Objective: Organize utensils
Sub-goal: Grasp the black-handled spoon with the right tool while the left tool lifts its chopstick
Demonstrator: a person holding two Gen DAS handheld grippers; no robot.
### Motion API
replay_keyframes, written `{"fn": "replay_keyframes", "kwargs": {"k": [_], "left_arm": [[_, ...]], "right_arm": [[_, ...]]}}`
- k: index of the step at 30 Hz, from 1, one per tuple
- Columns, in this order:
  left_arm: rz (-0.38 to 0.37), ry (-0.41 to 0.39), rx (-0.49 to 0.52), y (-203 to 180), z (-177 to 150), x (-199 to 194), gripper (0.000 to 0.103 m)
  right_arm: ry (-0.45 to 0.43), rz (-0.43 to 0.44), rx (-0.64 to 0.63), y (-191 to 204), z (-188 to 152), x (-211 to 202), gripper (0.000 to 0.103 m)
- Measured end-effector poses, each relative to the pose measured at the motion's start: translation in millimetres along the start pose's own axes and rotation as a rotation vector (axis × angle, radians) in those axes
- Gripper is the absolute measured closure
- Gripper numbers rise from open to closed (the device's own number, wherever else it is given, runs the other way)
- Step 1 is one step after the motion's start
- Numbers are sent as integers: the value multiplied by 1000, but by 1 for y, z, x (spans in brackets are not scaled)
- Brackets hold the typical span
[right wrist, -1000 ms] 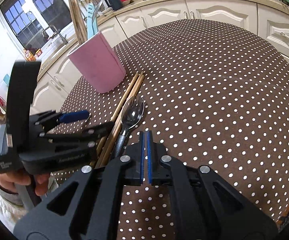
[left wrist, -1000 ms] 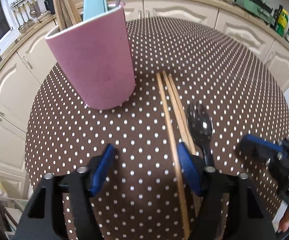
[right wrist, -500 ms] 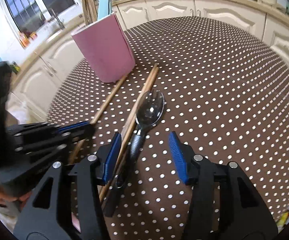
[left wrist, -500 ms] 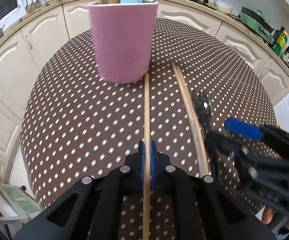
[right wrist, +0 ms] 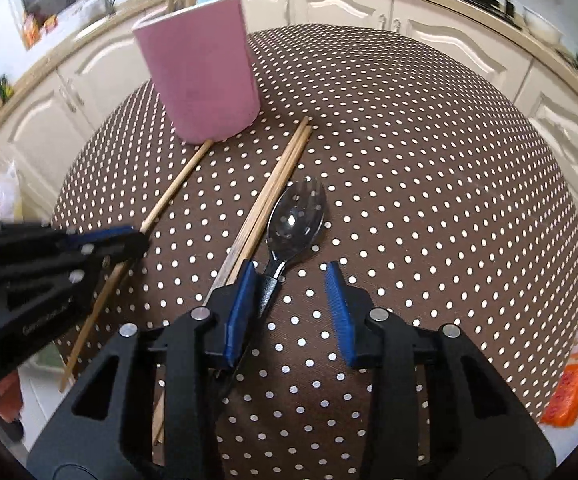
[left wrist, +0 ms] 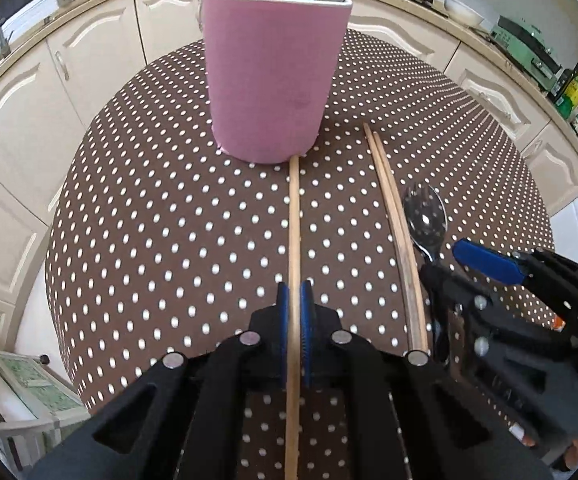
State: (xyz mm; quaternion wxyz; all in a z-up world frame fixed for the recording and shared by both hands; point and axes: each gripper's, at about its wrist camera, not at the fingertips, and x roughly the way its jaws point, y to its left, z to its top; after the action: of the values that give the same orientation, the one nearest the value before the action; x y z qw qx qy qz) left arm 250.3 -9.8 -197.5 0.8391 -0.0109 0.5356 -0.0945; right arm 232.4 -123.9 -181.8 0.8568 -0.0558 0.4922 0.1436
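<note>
A pink cup stands on the dotted table and holds chopsticks, a light blue utensil and a metal spoon. My left gripper is shut on one wooden chopstick whose tip touches the cup's base. A pair of chopsticks lies to its right, next to a black spork. My right gripper is open, low over the spork's handle, with the spork bowl just ahead. The left gripper also shows in the right wrist view.
The round table has a brown cloth with white dots. Cream kitchen cabinets and a countertop with bottles ring the table. An orange packet lies off the table's right edge.
My left gripper closed on one chopstick and swung it away from the pair toward the cup. My right gripper opened and moved forward over the spork handle.
</note>
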Motion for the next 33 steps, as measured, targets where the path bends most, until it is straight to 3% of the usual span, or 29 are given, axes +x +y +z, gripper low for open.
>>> {"fn": "replay_keyframes", "kwargs": {"k": [6,9,15,23,33], "left_arm": [[15,33,27,-8,19,12,96],[6,35,30,-7,23,14,97],[-59,-10,-8,2,16,6,97],[-134,-157,14,-2,2,-33,97],[-212,-415,43,-13,3,-97,97]], "right_arm": [[76,-11,-80,12,9,9,78],[79,2,-91,12,13,13,88],[45,80,-22,-4,14,10,91],[-58,172,73,-33,20,-14,91],[-313,323,176,-54,28,-65,91]]}}
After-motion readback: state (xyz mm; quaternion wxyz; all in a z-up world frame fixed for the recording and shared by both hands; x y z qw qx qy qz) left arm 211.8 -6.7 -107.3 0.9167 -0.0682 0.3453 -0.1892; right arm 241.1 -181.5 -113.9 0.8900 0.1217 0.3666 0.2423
